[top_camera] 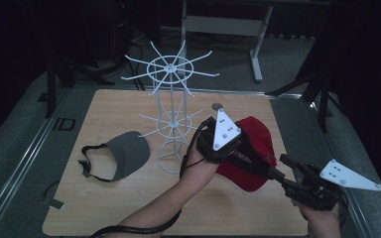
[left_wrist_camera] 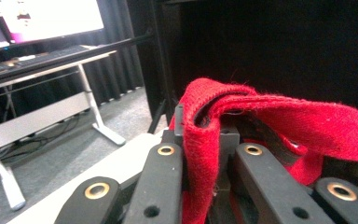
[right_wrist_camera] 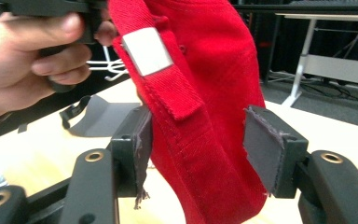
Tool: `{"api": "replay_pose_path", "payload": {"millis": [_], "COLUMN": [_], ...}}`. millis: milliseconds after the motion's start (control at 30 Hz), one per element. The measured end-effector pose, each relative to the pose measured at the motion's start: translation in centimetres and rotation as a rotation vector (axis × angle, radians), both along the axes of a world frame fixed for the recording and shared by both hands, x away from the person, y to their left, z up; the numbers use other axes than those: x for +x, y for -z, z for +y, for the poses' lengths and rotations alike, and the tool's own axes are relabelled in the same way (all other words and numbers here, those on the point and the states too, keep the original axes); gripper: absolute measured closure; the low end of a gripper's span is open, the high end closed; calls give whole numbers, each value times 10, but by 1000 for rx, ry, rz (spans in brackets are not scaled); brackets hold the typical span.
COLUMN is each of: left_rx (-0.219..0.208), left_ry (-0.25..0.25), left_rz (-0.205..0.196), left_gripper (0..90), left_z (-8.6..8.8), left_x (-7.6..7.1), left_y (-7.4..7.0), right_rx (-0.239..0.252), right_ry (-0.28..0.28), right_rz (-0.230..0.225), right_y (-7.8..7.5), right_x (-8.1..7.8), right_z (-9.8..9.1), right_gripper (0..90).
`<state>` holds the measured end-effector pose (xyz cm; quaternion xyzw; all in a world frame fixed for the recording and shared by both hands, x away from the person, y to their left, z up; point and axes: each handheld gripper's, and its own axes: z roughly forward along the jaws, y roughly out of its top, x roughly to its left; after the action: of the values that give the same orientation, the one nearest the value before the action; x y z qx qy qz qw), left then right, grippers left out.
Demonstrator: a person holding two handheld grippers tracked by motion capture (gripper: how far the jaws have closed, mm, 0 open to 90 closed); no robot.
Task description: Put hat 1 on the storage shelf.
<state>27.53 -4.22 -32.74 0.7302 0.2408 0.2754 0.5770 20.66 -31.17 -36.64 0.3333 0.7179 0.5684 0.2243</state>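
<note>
**Red cap held up between two sets of tongs**

The left tongs [top_camera: 238,144] clamp a fold of the red cap [top_camera: 255,163] and hold it up off the desk [top_camera: 129,208]; in the left gripper view the red cloth [left_wrist_camera: 261,116] is pinched tight between the closed jaws and drapes away to the right of them. The right tongs [top_camera: 283,161] reach in from the lower right, and their jaws stand apart around the cap's lower edge. In the right gripper view the cap [right_wrist_camera: 205,93] hangs between the two grey pads [right_wrist_camera: 261,149]: one pad lies against or just beside the cloth, the other stands clear of it, so they are not gripping. A pale label [right_wrist_camera: 147,50] sits on the cap's band above those jaws.

To the left of the left tongs stands a white wire rack [top_camera: 171,104], its hooks bare. Farther left, a grey visor [top_camera: 124,153] lies flat on the desk, well apart from both tongs.
</note>
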Motion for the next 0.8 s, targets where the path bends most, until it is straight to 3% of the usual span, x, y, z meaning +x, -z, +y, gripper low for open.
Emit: {"api": "replay_pose_path", "payload": {"millis": [133, 233, 333, 367, 433, 467, 567, 800], "left_rx": [6, -5, 10, 10, 23, 23, 6, 12], "left_ry": [26, 114, 205, 205, 263, 268, 331, 383], "left_rz": [5, -15, -22, -22, -21, -26, -10, 4], "left_gripper": [861, 860, 860, 859, 859, 859, 858, 858], "left_z": [5, 8, 11, 11, 14, 15, 17, 16], "left_x": [-3, -6, -9, -9, -8, -8, -5, -4], "left_y": [3, 6, 6, 6, 7, 8, 9, 9], "right_rx": [15, 10, -15, -15, -30, -32, -46, -87], "right_ry": [-51, -46, -34, -34, -41, -49, -72, -125], "right_rz": [-23, -56, -72, -72, -74, -74, -76, -81], "right_y": [-7, -12, -16, -16, -19, -20, -22, -23], "right_x": [-9, -13, -9, -9, -2, 0, 5, 12], "right_z": [-4, -4, -3, -3, 2, 4, 11, 26], "right_gripper": [421, 426, 430, 430, 435, 435, 442, 549]}}
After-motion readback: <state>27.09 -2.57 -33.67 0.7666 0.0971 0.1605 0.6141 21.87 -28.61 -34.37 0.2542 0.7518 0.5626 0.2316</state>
